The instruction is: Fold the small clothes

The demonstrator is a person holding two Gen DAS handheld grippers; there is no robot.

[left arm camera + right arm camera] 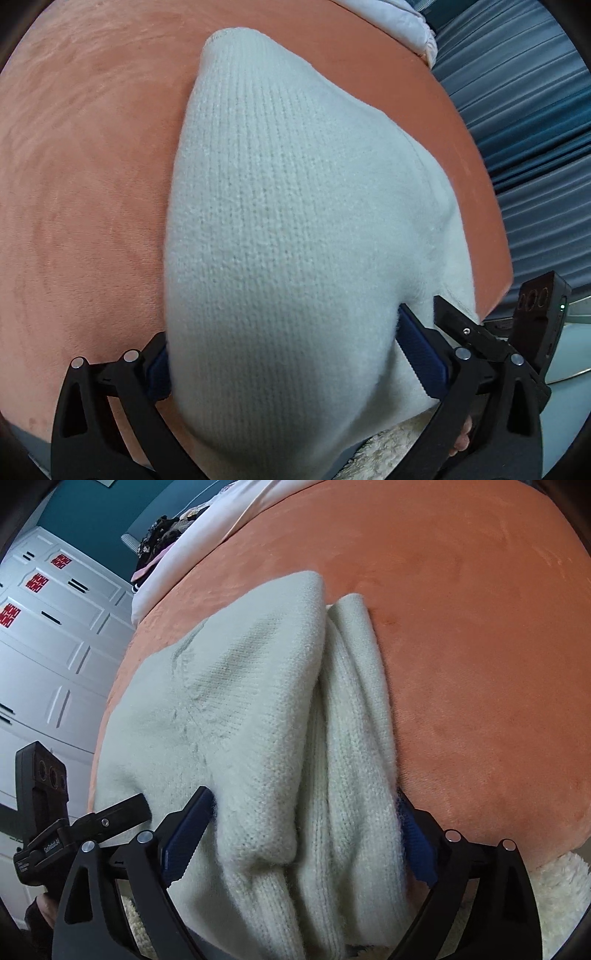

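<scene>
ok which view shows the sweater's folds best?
Right wrist: the sweater shows layered folds and an edge on the orange bed. Left wrist shows one smooth knit face, folds hidden.

Orange plush bed cover (461, 609) fills foreground. White panelled wardrobe (48, 635) (red stickers on doors) against teal wall (96, 513). Blue pleated curtain (517, 122) alongside.

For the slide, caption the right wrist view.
Right gripper straddles a bunched white knit sweater on an orange velvet surface.
</scene>
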